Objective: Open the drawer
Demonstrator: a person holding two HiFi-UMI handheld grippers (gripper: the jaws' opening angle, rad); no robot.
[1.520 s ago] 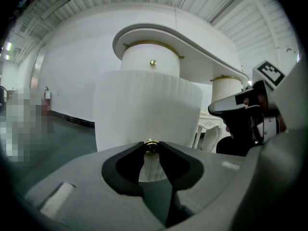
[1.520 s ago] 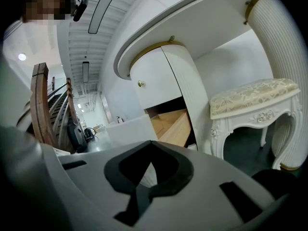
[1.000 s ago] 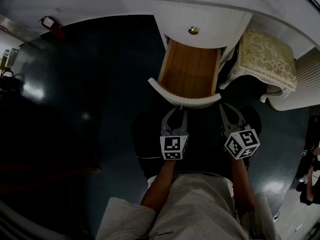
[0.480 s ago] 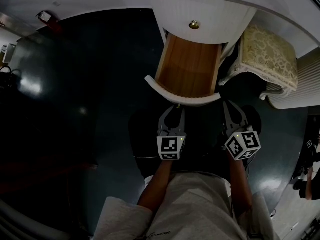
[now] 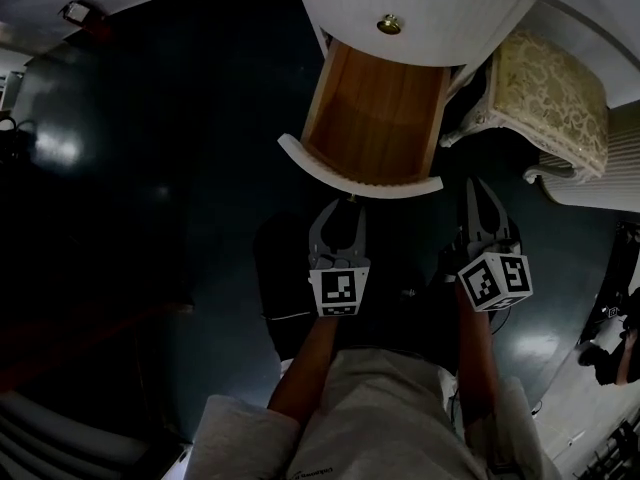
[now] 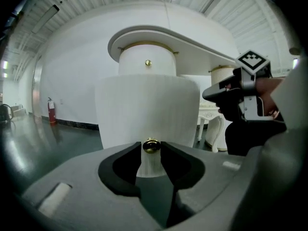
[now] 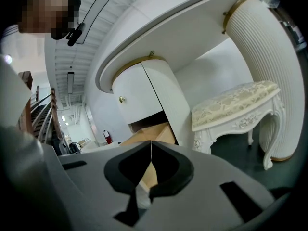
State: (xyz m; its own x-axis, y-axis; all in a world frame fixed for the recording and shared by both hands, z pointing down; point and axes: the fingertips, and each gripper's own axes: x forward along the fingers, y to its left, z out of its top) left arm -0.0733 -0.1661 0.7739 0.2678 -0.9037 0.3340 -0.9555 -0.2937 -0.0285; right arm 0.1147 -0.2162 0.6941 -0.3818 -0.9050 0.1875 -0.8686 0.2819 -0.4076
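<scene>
- Drawer: white front with fine vertical ribbing, warm orange-brown wood inside.
- Knob on the drawer's front: shiny gold.
- Cabinet front above the drawer: white, ribbed.
- Stool beside the drawer: cream cushion with ornate brocade pattern, white carved legs.
- Floor around the drawer: dark, glossy, with pale glints.

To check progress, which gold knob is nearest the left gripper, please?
The lower knob, on the open drawer, between the left gripper's jaws, which have just been opening; the upper knob is farther off.
</scene>
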